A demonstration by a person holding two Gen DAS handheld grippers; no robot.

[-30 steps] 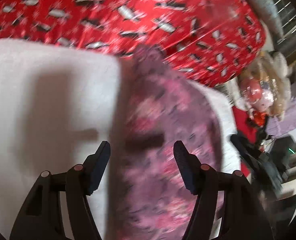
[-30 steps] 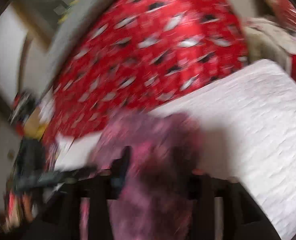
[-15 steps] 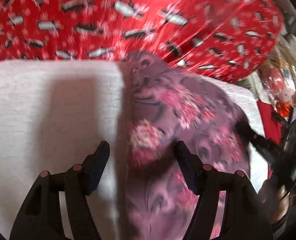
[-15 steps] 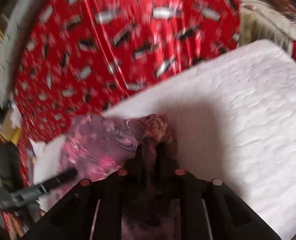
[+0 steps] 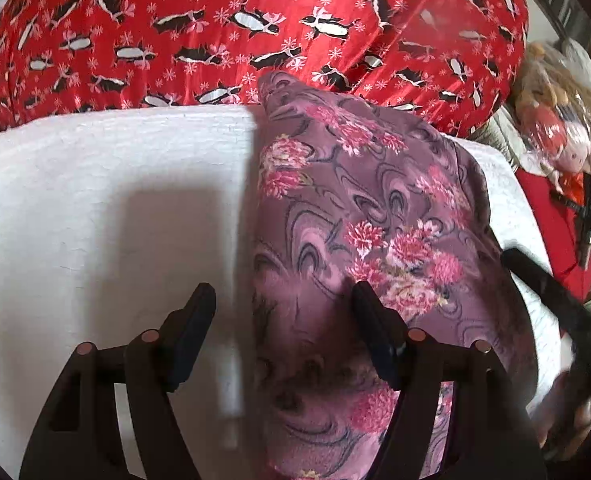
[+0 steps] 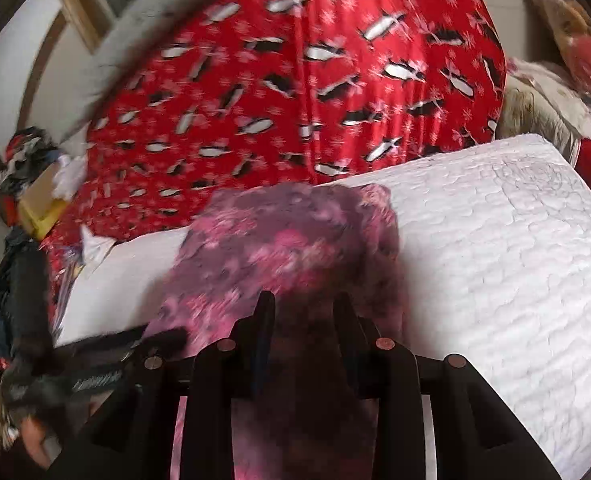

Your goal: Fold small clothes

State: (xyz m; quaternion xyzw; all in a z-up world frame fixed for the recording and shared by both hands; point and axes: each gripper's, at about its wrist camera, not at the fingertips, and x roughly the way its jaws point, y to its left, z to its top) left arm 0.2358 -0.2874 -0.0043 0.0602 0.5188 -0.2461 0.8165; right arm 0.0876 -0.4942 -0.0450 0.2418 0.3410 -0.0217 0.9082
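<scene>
The small garment (image 5: 359,208) is mauve cloth printed with pink flower clusters and dark swirls. It lies on a white quilted pad (image 5: 107,200); its straight left edge runs down the pad's middle, and its far corner reaches onto the red penguin-print cover (image 5: 215,32) behind.

The left gripper (image 5: 283,316) hovers released over that left edge, one finger above bare pad, the other above the cloth, and it has just been widening.

The right gripper (image 6: 303,320) shows blurred; its fingers have just been parting, cloth lies between them, and I cannot tell if they pinch it.

Bare pad stretches wide on both sides of the garment. Clutter (image 6: 27,184) and a doll (image 5: 555,136) sit beyond the pad's ends.
</scene>
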